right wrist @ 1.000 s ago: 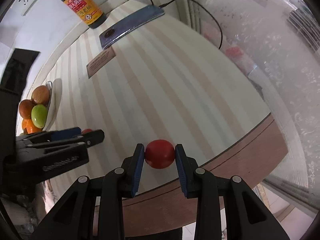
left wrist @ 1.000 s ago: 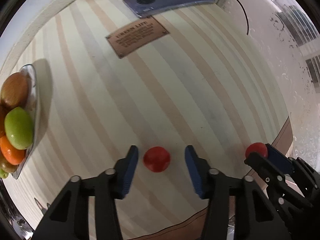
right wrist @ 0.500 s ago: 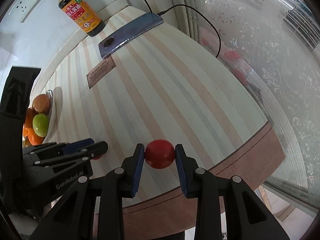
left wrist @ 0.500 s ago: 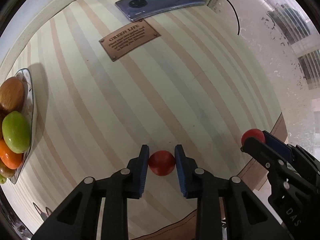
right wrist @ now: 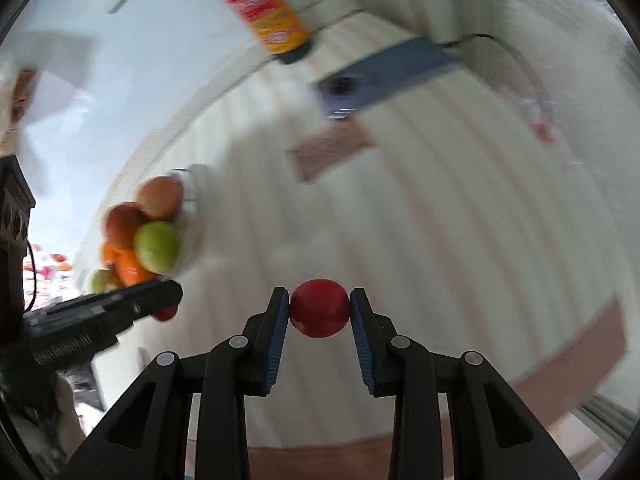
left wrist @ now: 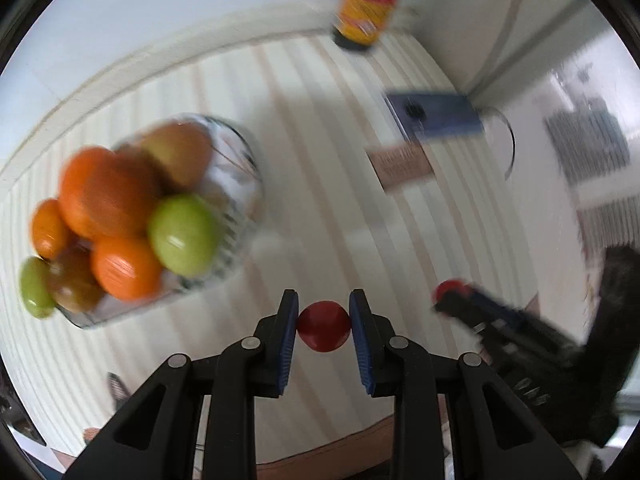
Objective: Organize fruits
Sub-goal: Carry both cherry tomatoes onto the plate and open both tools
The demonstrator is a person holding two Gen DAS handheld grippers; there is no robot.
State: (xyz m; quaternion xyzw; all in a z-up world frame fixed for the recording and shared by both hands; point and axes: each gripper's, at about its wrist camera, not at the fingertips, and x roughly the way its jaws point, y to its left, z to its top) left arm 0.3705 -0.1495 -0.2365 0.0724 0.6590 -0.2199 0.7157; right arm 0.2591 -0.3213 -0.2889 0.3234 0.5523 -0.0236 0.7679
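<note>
Over the pale striped bench [left wrist: 320, 168], beside a white wall, both sets of blue-padded fingers grip smooth round red fruits [left wrist: 324, 326] [right wrist: 319, 308]; the blurred, seemingly glass bowl [left wrist: 244, 184] holds glossy fruit.

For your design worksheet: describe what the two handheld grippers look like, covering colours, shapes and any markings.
Both the left gripper and the right gripper are matte black, built from angular linkage arms with triangular cut-outs and silver round pivot pins. Their fingers carry flat blue ribbed pads. The left gripper's side, seen from the right wrist view, shows white lettering, too blurred to read. No sleeves or gripper cables show.
</note>
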